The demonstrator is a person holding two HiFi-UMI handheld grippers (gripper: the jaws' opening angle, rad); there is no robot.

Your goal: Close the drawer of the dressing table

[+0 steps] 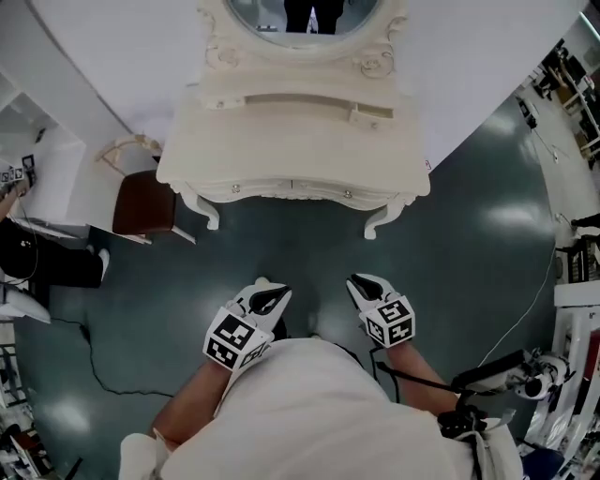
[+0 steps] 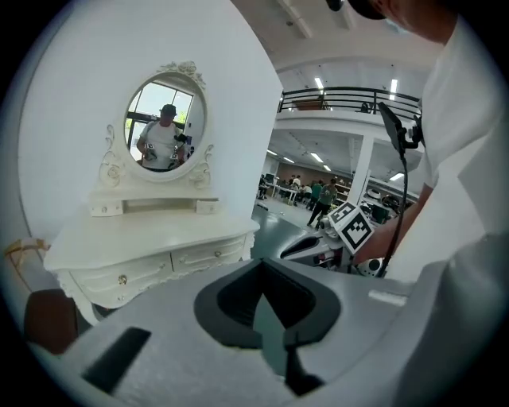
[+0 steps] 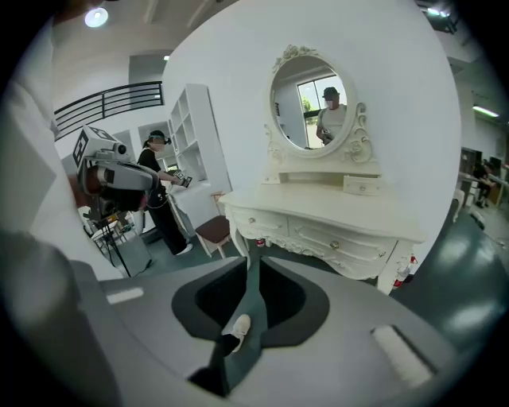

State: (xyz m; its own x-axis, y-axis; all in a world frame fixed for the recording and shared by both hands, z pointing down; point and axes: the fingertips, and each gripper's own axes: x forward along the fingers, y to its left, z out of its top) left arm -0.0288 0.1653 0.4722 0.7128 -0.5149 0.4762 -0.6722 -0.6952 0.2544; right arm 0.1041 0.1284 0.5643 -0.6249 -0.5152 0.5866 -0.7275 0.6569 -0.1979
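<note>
The white dressing table point(image 1: 281, 141) with its oval mirror point(image 1: 305, 19) stands against the far wall. Its two front drawers point(image 1: 239, 187) point(image 1: 345, 193) look flush with the frame. Both grippers hover over the dark floor close to the person's body, well short of the table. My left gripper point(image 1: 270, 298) shows a narrow gap between its jaws with nothing in it. My right gripper point(image 1: 366, 286) also holds nothing, with only floor and a shoe seen through its slit. The table point(image 2: 151, 234) is ahead-left in the left gripper view and the table point(image 3: 334, 211) ahead-right in the right gripper view.
A brown-seated stool point(image 1: 142, 202) stands left of the table. A person in black point(image 1: 37, 258) is at the far left by white shelves. A cable point(image 1: 94, 366) lies on the floor at left. Stands and equipment point(image 1: 572, 309) line the right edge.
</note>
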